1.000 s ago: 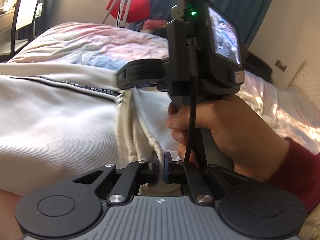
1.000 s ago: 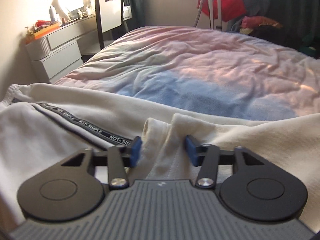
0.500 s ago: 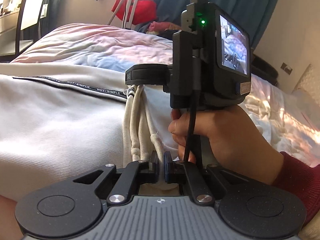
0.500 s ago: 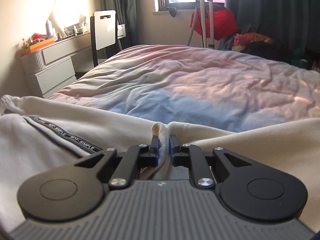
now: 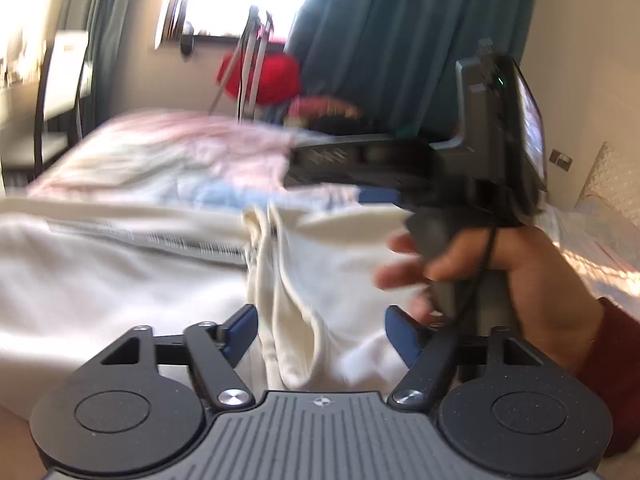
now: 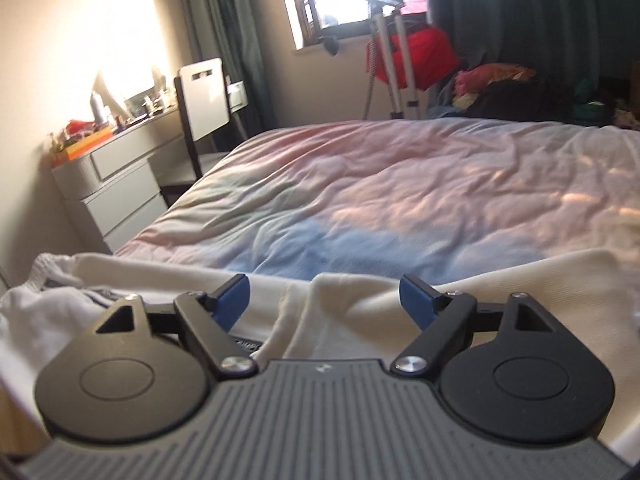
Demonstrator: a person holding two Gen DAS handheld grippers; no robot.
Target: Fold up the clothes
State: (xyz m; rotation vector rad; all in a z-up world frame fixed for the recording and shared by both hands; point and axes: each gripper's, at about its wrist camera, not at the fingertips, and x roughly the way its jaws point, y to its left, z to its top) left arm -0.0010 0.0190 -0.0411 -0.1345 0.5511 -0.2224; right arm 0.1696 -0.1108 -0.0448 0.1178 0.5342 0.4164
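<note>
The cream garment (image 5: 132,280) lies spread across the near edge of the bed, filling the lower left and middle of the left wrist view; a dark printed band (image 5: 192,242) runs across it. Its soft knit cloth bunches into rope-like vertical folds (image 5: 280,312) in the lower centre. The left gripper (image 5: 320,330) has just been opening: its blue-padded jaws stand wide apart, with the bunched folds between them but released, the pads clear of the cloth. In the right wrist view the same garment (image 6: 360,304) crosses the lower part of the frame, a raised crease in the middle. The right gripper (image 6: 326,300) has likewise just been opening; its jaws are spread wide, gripping nothing, with the crease lying loose between them. In the left view that gripper's dark handle sits at middle right, held by a hand (image 5: 532,276) with a dark red sleeve (image 5: 616,360). Behind lies a rumpled pink and blue quilt (image 6: 400,184). At upper left stand a grey drawer unit (image 6: 116,188) and a white-backed chair (image 6: 206,98); at upper right, dark curtains (image 6: 520,12).
</note>
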